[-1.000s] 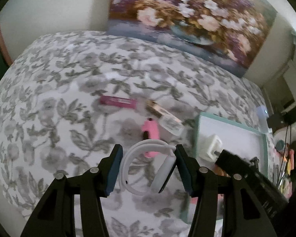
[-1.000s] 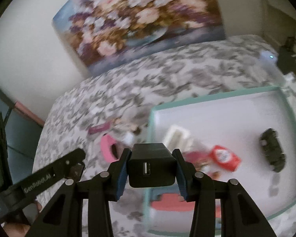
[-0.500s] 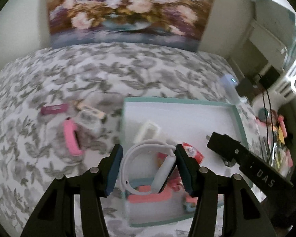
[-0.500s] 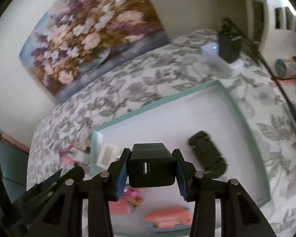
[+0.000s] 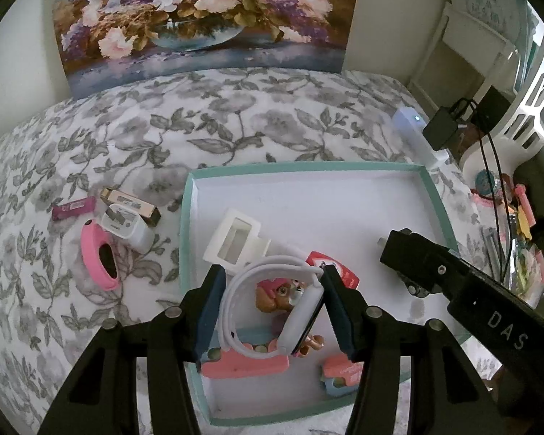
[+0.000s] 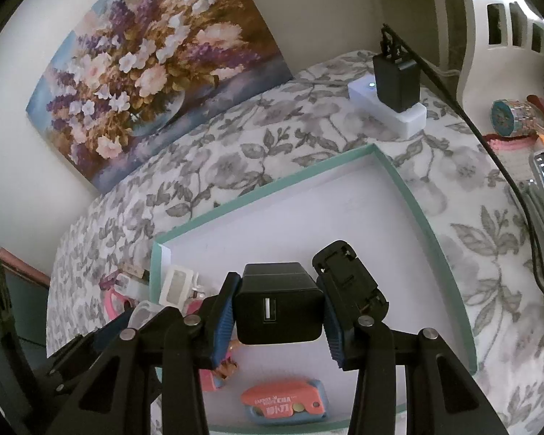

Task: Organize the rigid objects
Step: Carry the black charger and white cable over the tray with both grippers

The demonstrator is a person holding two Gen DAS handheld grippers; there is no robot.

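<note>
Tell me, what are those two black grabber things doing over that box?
A person is tidying small things into a shallow teal-rimmed white tray on a flowery cloth. The left gripper holds a white smartwatch with a looped band over the tray. The right gripper holds a black USB charger block above it too. A pink band, a white plug and a purple bar wait outside.

Tray (image 5: 437, 195) on the bedspread (image 5: 235, 116) — bracelet (image 5: 99, 257) left, power strip (image 5: 415, 134) behind.
</note>
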